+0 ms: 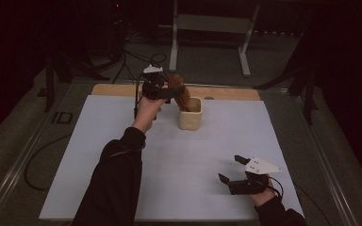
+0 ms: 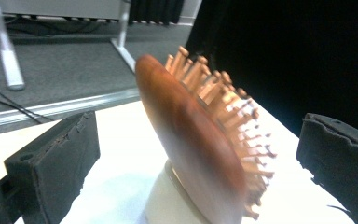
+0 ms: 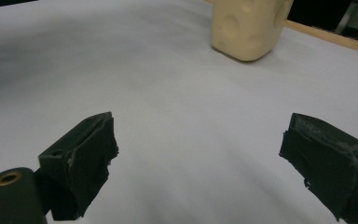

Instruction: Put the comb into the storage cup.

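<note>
Two black sleeves come in from the bottom of the high view, one for each forearm. Under them lies the white table top [image 1: 122,141], the biggest thing, with a strip of wood along its far edge. No brand, label or readable writing shows on any object.

On the far half of the table top stands one cream cup [image 1: 190,113]; in the right gripper view it is at the top edge [image 3: 247,28]. One wooden hairbrush [image 1: 180,92] stands tilted in this cup – the head up, the lower end inside. In the left gripper view the brush [image 2: 191,144] has its smooth brown back to the left and its rows of pegs to the right, slightly blurred.

There are two grippers. At the brush head, the left gripper [image 1: 166,92] has its jaws spread on both sides of the brush, not touching it. Near the front right corner, well apart from the cup, the right gripper [image 1: 232,168] also has its jaws spread – nothing between them.
</note>
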The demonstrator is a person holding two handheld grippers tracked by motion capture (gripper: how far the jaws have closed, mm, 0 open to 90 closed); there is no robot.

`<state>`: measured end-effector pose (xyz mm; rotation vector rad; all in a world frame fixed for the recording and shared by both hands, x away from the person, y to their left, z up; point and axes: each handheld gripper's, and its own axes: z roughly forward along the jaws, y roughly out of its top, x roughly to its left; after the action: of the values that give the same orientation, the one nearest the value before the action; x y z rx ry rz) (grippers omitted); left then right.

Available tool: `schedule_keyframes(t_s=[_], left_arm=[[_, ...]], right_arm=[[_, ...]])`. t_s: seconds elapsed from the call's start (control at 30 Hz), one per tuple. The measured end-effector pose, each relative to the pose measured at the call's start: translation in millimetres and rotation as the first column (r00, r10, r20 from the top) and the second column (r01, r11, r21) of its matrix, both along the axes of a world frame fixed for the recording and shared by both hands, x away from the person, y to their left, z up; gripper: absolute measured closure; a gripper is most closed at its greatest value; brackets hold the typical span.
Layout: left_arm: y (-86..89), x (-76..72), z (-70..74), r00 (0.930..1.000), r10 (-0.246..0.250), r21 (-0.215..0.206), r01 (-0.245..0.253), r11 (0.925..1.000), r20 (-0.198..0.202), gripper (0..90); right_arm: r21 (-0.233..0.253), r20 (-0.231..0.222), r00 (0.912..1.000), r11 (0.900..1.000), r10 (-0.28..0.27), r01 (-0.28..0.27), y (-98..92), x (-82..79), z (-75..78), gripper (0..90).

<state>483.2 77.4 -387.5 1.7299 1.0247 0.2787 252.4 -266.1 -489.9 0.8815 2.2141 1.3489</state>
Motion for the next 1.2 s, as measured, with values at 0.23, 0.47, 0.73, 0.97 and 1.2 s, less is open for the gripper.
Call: schedule_keyframes(t_s=[0.23, 0.47, 0.73, 0.97, 1.2], left_arm=[[15.2, -11.4, 2.7, 0.9991, -0.041, 0.011, 0.041, 0.9991, -0.009, 0.1], [26.5, -22.0, 4.3, 0.9966, -0.082, 0.037, 0.082, 0.9959, -0.003, 0.0], [38.3, -39.1, -1.3, 0.9901, -0.138, 0.059, 0.136, 0.989, 0.026, 0.0], [48.8, -53.7, -5.0, 0.9835, -0.176, 0.086, 0.171, 0.9814, 0.043, 0.0], [61.6, -68.6, -8.5, 0.9797, -0.195, 0.094, 0.189, 0.9774, 0.049, 0.0]], right_arm=[[0.004, -0.006, 1.0, 1.0, 0.0, 0.0, 0.3, 0.2, -0.1, 8.5], [0.002, -0.008, 1.0, 1.0, -0.002, 0.002, 0.5, 1.6, -1.1, 8.5], [-0.004, 0.003, 0.9999, 1.0, 0.012, -0.012, 3.8, 1.3, -0.8, 8.5], [-0.001, -0.005, 0.9999, 1.0, 0.01, -0.01, 4.8, 2.1, -1.5, 8.5], [-0.002, -0.009, 0.9999, 1.0, 0.013, -0.013, 5.0, 3.5, -1.7, 8.5]])
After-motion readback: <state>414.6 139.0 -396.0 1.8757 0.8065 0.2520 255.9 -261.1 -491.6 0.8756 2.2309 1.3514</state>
